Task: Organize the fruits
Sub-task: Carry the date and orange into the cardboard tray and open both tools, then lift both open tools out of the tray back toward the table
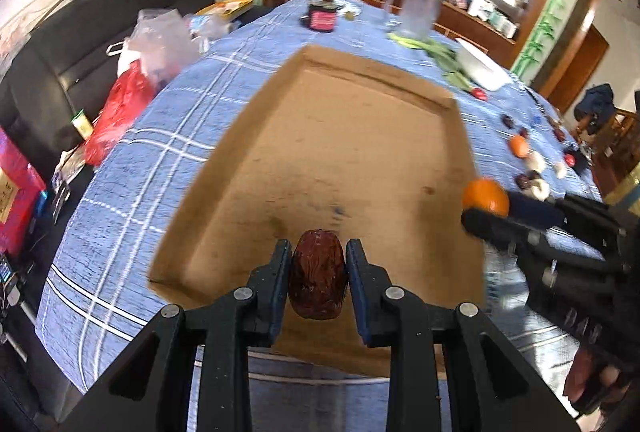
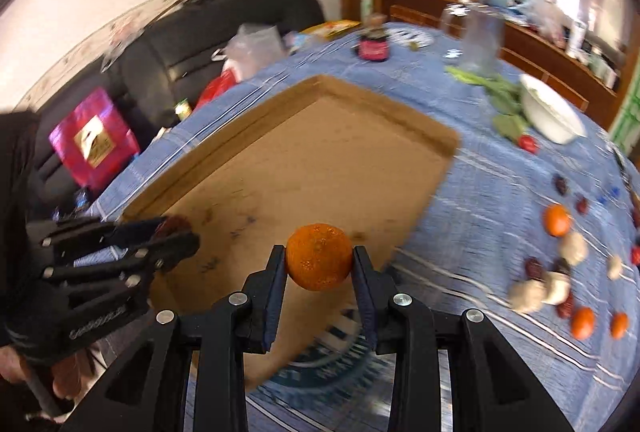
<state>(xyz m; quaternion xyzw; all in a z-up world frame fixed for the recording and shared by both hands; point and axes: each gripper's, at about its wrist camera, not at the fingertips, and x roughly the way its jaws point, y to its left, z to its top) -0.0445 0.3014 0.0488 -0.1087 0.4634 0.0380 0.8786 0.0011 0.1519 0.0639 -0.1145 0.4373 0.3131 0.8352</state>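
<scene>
Carrying fruit over the tray: the left gripper has its jaws clamped on a date, the right gripper on an orange. The orange is pinched only at its sides, so it could roll free. Both could drop short of the tray onto the counter. Motion blur smears the loose fruit at right, and the tray's near edge is hidden.

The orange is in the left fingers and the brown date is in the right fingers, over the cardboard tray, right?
Swapped. The right wrist view shows the right fingers holding the orange; the left fingers hold the brown date, over the cardboard tray.
</scene>
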